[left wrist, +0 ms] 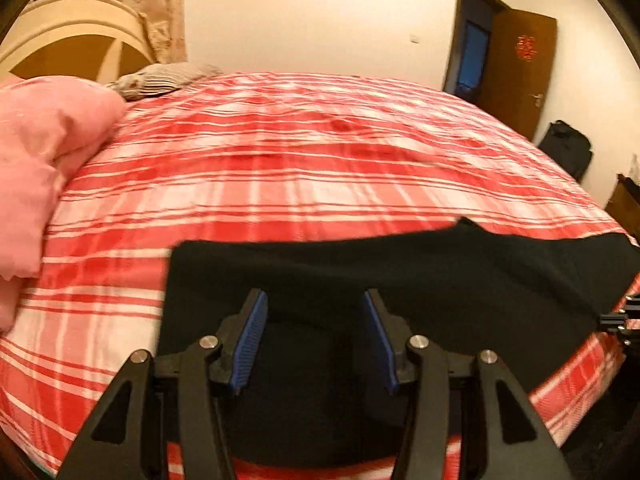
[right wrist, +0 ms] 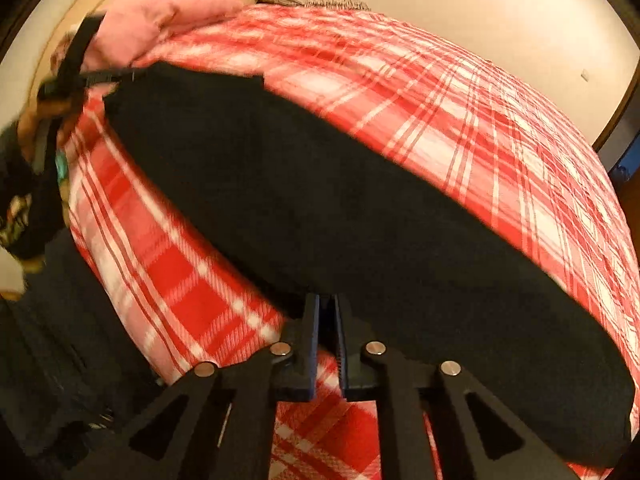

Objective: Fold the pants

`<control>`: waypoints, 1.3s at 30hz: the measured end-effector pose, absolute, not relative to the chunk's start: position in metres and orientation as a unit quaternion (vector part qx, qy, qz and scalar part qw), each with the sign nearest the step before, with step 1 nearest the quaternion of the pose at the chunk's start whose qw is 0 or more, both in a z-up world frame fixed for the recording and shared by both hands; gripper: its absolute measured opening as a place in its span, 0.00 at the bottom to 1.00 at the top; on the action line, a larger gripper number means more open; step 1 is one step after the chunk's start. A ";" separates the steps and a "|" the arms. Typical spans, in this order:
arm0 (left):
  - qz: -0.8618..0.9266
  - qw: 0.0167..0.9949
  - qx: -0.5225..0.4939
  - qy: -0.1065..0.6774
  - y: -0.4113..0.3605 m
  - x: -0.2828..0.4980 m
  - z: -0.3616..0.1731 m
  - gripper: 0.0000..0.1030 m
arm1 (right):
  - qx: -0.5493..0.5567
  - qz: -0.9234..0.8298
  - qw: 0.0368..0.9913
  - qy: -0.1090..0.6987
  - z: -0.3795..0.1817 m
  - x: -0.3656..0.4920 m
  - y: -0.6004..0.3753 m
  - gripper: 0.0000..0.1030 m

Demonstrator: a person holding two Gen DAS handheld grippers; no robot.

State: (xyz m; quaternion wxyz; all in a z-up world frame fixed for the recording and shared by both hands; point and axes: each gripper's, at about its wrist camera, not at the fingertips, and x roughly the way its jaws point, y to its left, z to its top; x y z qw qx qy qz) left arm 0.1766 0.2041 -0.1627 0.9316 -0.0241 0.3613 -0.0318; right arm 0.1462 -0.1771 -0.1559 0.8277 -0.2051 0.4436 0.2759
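1. Across both views we find much blurred: the plaid sheet [left wrist: 304, 168] smears, and the pants [left wrist: 400, 280] read as one flat black shape with no seams, legs or waistband that we can make out.
2. We count one pair of pants [right wrist: 320, 216], lying spread on the bed near its front edge; the left view loses them behind the gripper and at the right border.
3. We count two grippers. The left gripper [left wrist: 315, 320] hovers over the pants with its blue pads [left wrist: 252, 336] well apart and nothing between them.
4. The right gripper [right wrist: 328, 312] has its jaws nearly together at the pants' near edge; dark cloth seems pinched in the slit, though we cannot see it clearly.
5. The left gripper [right wrist: 76, 68] in the right view is only a blurred black streak at the pants' far corner; the hand behind it is hard to read.
6. A sliver of black hardware [left wrist: 620, 320] at the left view's right edge is cut off; we take it for the right gripper.
7. We count one pink quilt [left wrist: 44, 160], one striped pillow [left wrist: 160, 80], one headboard [left wrist: 68, 32], one door [left wrist: 516, 72] and one dark bag [left wrist: 566, 148].
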 end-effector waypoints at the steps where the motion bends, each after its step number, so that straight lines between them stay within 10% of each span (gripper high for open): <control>1: -0.022 0.931 -0.022 0.364 0.207 0.178 -0.163 0.51 | -0.200 0.281 0.829 0.440 -0.150 0.150 -0.176 0.17; 11: -0.087 0.934 0.023 0.346 0.166 0.167 -0.161 0.60 | -0.100 0.360 0.821 0.431 -0.103 0.228 -0.107 0.28; 27: -0.008 0.929 0.040 0.368 0.217 0.184 -0.184 0.73 | 0.163 0.389 0.707 0.568 -0.192 0.342 -0.021 0.28; 30: -0.010 0.932 0.048 0.360 0.216 0.183 -0.186 0.74 | 0.165 0.377 0.717 0.562 -0.189 0.339 -0.019 0.07; 39: -0.010 0.934 0.034 0.355 0.225 0.191 -0.187 0.81 | 0.160 0.344 0.748 0.545 -0.189 0.341 -0.025 0.05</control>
